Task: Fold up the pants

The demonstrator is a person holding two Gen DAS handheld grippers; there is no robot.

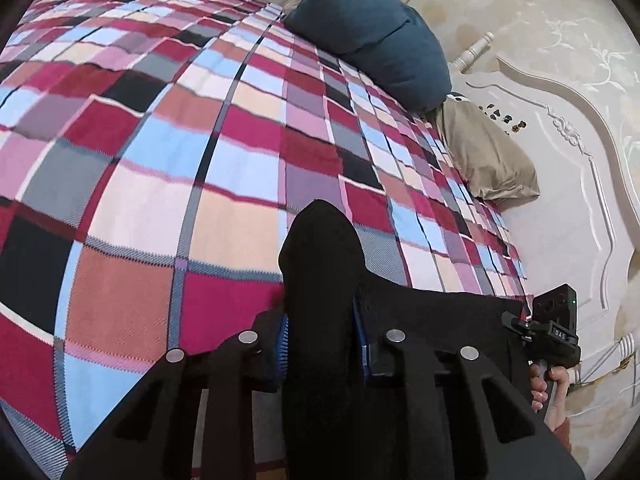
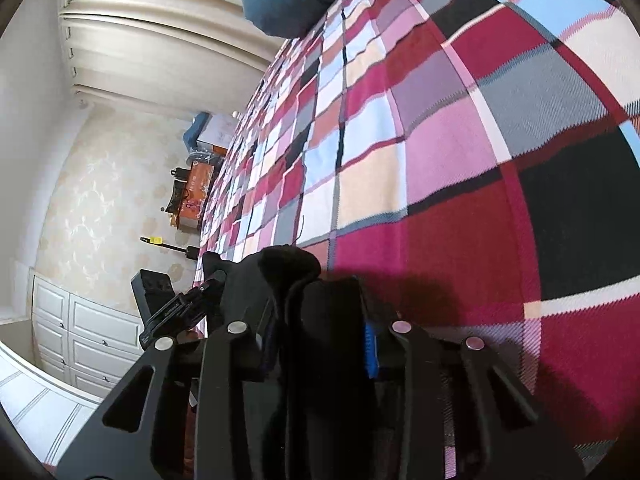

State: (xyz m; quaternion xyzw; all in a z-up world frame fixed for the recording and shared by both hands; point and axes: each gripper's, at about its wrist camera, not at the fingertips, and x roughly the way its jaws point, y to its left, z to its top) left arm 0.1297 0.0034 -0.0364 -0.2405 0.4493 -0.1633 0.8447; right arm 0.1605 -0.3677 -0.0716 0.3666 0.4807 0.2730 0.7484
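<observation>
The black pants (image 1: 320, 264) are pinched between the blue-padded fingers of my left gripper (image 1: 320, 332), which is shut on a bunched fold that sticks up above the checked bedspread (image 1: 160, 160). The cloth stretches right towards my right gripper (image 1: 554, 320), seen held in a hand at the bed's edge. In the right wrist view my right gripper (image 2: 320, 320) is shut on another bunch of the black pants (image 2: 288, 268), held just above the bedspread (image 2: 440, 160). The left gripper (image 2: 176, 312) shows at the left there. The rest of the pants is hidden.
A dark blue pillow (image 1: 372, 36) and a beige pillow (image 1: 484, 156) lie at the head of the bed by the white headboard (image 1: 560, 184). Curtains (image 2: 152, 28), white cabinets (image 2: 88, 332) and orange boxes (image 2: 196, 192) stand beyond the bed.
</observation>
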